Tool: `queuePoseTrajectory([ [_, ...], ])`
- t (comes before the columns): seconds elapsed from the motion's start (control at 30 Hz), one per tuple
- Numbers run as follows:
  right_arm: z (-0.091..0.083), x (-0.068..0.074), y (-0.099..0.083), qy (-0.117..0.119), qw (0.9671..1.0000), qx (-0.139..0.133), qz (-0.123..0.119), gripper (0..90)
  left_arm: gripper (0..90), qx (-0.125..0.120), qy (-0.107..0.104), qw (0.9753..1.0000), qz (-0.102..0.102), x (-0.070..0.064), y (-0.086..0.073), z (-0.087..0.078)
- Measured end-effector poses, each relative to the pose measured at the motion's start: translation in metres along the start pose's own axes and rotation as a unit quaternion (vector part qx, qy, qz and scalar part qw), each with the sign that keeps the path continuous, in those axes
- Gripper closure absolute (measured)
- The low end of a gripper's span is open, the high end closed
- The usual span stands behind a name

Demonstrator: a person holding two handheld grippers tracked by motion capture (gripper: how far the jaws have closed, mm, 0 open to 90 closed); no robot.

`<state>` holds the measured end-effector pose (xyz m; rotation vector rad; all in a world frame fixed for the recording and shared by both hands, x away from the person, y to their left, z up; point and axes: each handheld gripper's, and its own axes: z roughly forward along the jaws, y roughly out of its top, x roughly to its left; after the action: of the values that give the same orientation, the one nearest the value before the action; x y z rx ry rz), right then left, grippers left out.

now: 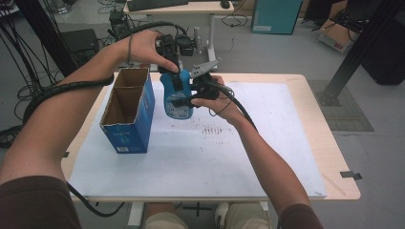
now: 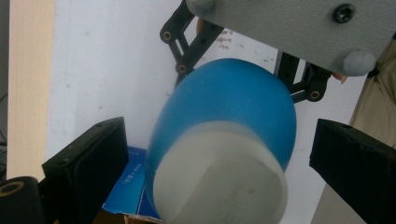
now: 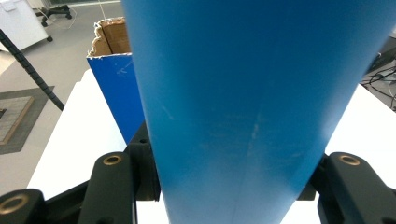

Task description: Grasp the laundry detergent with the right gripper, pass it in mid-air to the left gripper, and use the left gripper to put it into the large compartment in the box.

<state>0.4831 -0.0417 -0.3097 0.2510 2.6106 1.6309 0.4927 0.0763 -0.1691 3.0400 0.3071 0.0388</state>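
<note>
Left arm: it is being stretched from the lower left of the high view up to the upper middle, where the left hand (image 1: 143,47) is being curled over the left gripper (image 1: 173,71), which is being pointed down at the top of the blue bottle (image 1: 175,98).
Left gripper's jaws: they are being held apart on either side of the bottle's white cap (image 2: 219,179) (no contact is being shown in the left gripper view).
Right arm: it is being reached in from the lower right of the high view, the right hand (image 1: 220,100) being kept just right of the bottle.
Right gripper (image 1: 191,98): it is being clamped on the bottle's body, one jaw on each side in the right gripper view.
Bottle: it is being held upright at upper centre of the high view, above the white sheet (image 1: 248,157) on the table (image 1: 329,157).
Blue carton (image 1: 129,112): it is standing open-topped just left of the bottle; only brown inner walls are being shown.
Left gripper view: the cap and the other gripper's grey plate (image 2: 303,28) are being shown.
Right gripper view: the carton's torn rim (image 3: 108,35) is being shown at the upper left.
</note>
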Motion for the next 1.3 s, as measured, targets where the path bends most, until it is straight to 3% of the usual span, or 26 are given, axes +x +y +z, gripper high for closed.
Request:
queuePoseTrajectory([
  [0.3,-0.0010,0.0005,0.0013,0.000,1.0000,-0.003,-0.002,43.2,4.8,0.001,0.003,1.0000,-0.001,-0.0001,-0.0003,-0.0007],
  [0.43,-0.0010,0.0011,0.0015,0.001,1.0000,-0.002,-0.002,43.2,4.8,0.013,0.005,0.9999,0.001,-0.0011,-0.0007,-0.0023],
  [1.1,-0.0015,0.0017,0.0024,0.002,1.0000,-0.006,-0.005,43.2,4.8,0.003,-0.002,1.0000,0.004,-0.0020,-0.0002,-0.0014],
  [1.3,-0.0019,0.0015,0.0025,0.005,0.9999,-0.005,-0.010,43.2,4.9,0.014,0.000,0.9999,0.004,-0.0012,-0.0002,-0.0010],
])
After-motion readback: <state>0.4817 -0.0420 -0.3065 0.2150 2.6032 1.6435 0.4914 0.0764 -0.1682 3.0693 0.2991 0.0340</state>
